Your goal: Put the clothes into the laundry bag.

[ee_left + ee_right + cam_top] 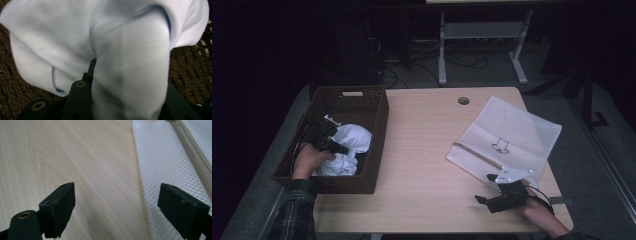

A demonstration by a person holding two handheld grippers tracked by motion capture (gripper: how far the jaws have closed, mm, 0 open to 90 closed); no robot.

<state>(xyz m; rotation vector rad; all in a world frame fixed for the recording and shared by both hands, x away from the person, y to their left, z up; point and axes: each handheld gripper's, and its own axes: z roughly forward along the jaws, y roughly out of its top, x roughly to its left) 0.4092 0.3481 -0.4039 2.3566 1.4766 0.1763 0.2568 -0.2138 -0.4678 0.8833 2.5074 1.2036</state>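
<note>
- White garment [346, 147]: soft, light, floppy cloth, crumpled in the brown wicker basket [377, 107] at the table's nine o'clock; best pinched at a thick fold.
- Left gripper [331, 145]: jaws clamped on a bunched fold of it.
- Right gripper [492, 192]: jaws spread, nothing between them, at five o'clock beside the white mesh laundry bag [512, 132].

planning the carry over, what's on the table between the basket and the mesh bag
Nothing: in the high view the stretch of table between the wicker basket and the white mesh bag is bare wood.
</note>
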